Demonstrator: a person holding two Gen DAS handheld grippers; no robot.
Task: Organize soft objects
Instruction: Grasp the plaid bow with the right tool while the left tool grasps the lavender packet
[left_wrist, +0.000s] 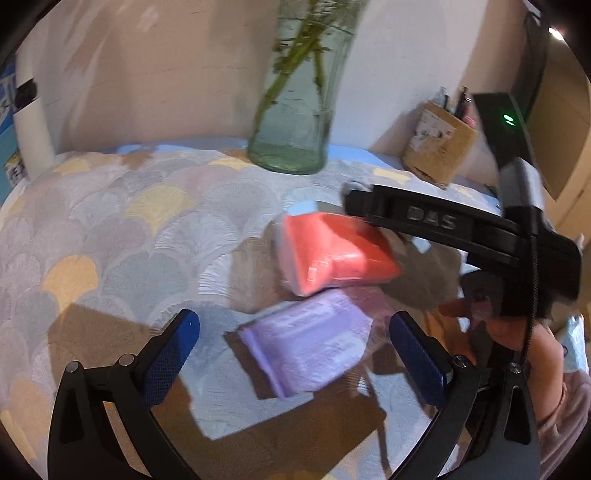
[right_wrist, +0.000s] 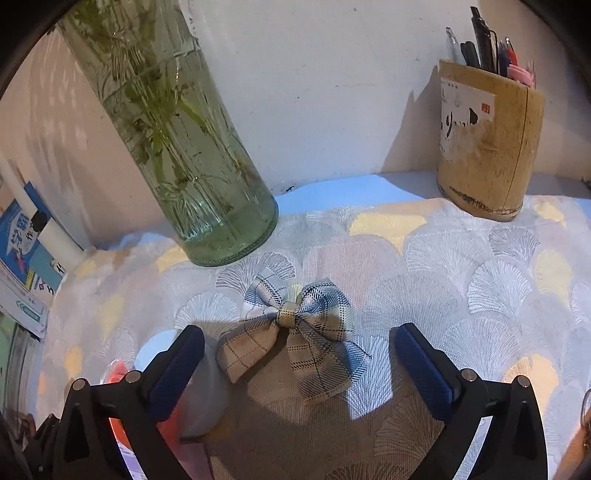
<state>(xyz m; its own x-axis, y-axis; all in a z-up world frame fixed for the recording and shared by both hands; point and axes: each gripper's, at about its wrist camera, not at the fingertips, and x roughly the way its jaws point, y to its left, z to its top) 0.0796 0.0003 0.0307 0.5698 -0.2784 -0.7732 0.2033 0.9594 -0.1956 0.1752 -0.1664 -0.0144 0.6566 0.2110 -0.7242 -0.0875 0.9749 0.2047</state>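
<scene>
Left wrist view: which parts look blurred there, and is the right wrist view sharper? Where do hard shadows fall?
Left wrist view: the glass vase, orange packet and the passing right hand-held gripper are smeared; a hard shadow crosses the tablecloth near the purple packet. Right wrist view: sharper; the plaid bow is crisp, half in shadow.

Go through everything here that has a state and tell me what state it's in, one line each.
Left gripper: open, lilac pack between its fingers, untouched.
Right gripper: open, over the bow.
Plaid bow: lying flat, tied.
Lilac pack: sealed, flat.
Coral pack: sealed, flat.
Glass vase: upright, holding stems.
Pen holder: upright, full.
</scene>
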